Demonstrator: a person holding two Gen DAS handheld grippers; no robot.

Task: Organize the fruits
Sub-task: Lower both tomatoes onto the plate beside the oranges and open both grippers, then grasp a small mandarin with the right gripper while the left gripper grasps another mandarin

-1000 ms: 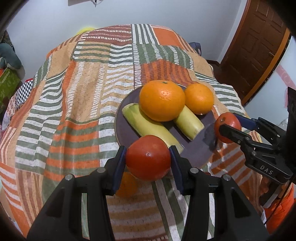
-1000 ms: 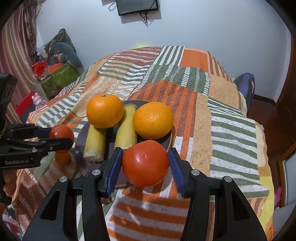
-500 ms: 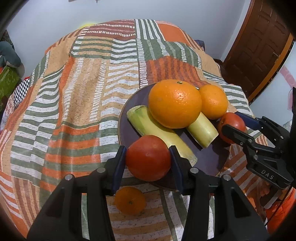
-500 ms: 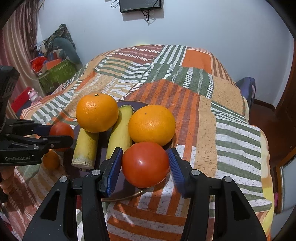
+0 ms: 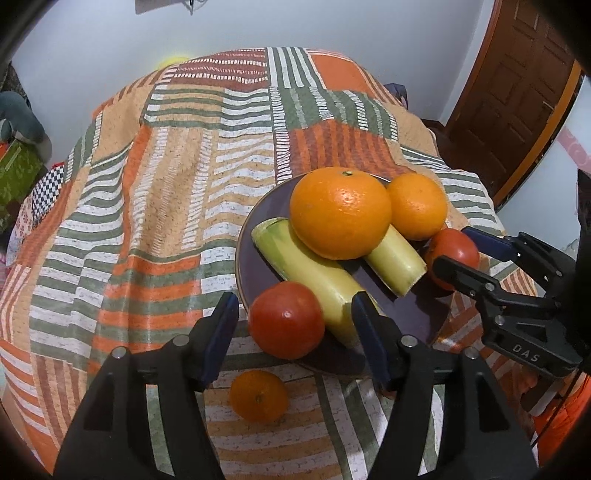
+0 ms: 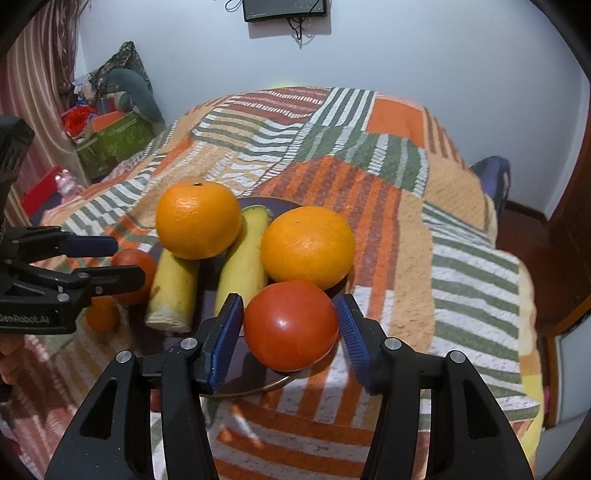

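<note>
A dark plate point(image 5: 258, 273) point(image 6: 236, 373) on the striped bedspread holds two oranges point(image 5: 340, 212) point(image 5: 417, 206), two pale banana pieces point(image 5: 314, 273) point(image 5: 395, 258) and two tomatoes. My left gripper point(image 5: 295, 325) is open around a tomato point(image 5: 286, 319) that rests on the plate's near edge, with gaps on both sides. My right gripper point(image 6: 290, 328) is open around the other tomato point(image 6: 291, 325), which rests on the plate's other edge. The right gripper also shows in the left wrist view point(image 5: 469, 254). A small orange point(image 5: 258, 395) lies on the bedspread just off the plate.
The bed point(image 5: 166, 184) fills both views. A wooden door point(image 5: 517, 92) is at the right. A green box point(image 6: 114, 144) and clutter stand beside the bed at the left. A screen point(image 6: 284, 9) hangs on the wall.
Both grippers lowered their tomatoes onto the plate and opened, letting go. Both tomatoes now rest on the plate's edges.
</note>
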